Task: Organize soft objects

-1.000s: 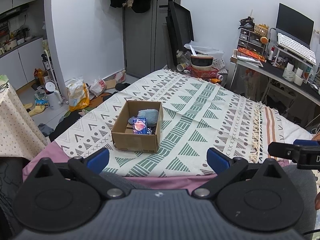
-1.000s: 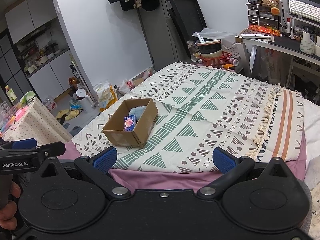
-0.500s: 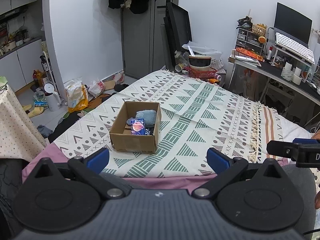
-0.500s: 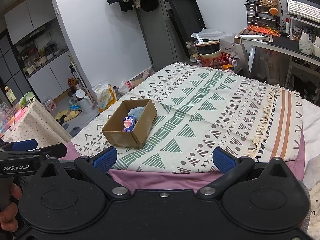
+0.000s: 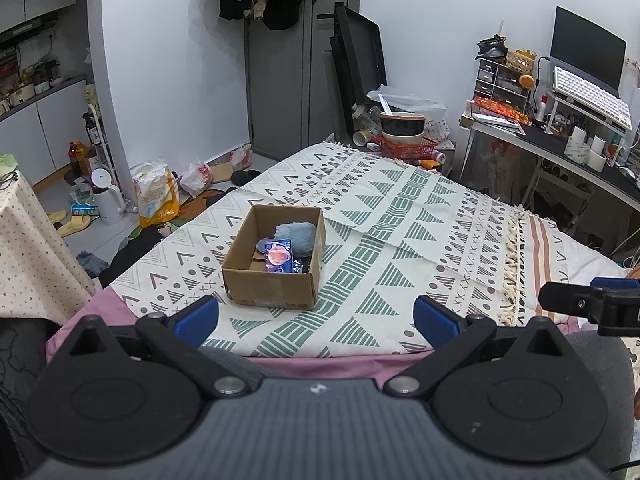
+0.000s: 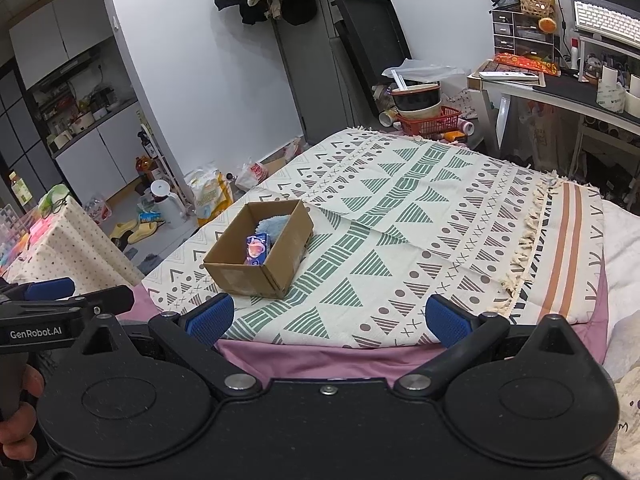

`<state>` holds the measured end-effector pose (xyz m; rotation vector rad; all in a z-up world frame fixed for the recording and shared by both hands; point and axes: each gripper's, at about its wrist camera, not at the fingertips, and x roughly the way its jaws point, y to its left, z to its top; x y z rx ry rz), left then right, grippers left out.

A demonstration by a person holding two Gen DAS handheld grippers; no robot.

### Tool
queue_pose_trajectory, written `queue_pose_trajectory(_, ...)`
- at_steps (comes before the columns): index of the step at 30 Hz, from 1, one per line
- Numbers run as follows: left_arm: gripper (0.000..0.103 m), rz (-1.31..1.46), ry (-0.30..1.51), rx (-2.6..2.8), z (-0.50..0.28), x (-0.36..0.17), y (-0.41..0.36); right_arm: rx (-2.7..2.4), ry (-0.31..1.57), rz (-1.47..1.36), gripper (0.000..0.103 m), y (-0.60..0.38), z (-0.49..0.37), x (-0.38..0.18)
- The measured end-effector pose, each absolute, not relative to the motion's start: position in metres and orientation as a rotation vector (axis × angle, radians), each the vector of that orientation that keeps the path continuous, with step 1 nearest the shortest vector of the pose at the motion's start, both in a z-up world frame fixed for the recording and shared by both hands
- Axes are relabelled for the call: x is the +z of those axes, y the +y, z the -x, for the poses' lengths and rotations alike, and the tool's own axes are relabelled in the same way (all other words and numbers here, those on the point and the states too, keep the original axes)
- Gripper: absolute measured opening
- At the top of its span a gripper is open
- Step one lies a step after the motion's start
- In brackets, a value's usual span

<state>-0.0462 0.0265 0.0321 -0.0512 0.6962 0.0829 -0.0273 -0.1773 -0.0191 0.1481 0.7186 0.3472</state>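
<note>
An open cardboard box (image 5: 272,280) (image 6: 240,276) sits on the patterned blanket (image 5: 400,216) (image 6: 420,208) near the bed's front left corner. Inside lie a fluffy blue-grey soft object (image 5: 298,234) (image 6: 272,224) and a small colourful packet (image 5: 278,256) (image 6: 257,248). My left gripper (image 5: 316,316) is open and empty, held back at the bed's near edge, short of the box. My right gripper (image 6: 326,318) is likewise open and empty, to the right of the box. Each gripper shows at the edge of the other's view.
Purple sheet (image 6: 320,356) edges the bed front. A dotted cloth table (image 5: 28,256) stands left; bags and slippers litter the floor (image 5: 156,196). A red basket with bowls (image 5: 404,140) and a desk (image 5: 560,144) with keyboard lie beyond. A hand (image 6: 18,412) grips the left tool.
Both views have pulled back and risen slightly, so the box sits a little lower and farther. Both grippers stay open and empty.
</note>
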Motion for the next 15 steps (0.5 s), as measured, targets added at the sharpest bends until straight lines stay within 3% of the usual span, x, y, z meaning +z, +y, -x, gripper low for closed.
queue_pose_trajectory(15, 0.103, 0.055, 0.695, 0.084, 0.0464, 0.0268, 0.0307, 0.354, 0.733, -0.140, 0.103, -0.1696, 0.0251, -0.0251)
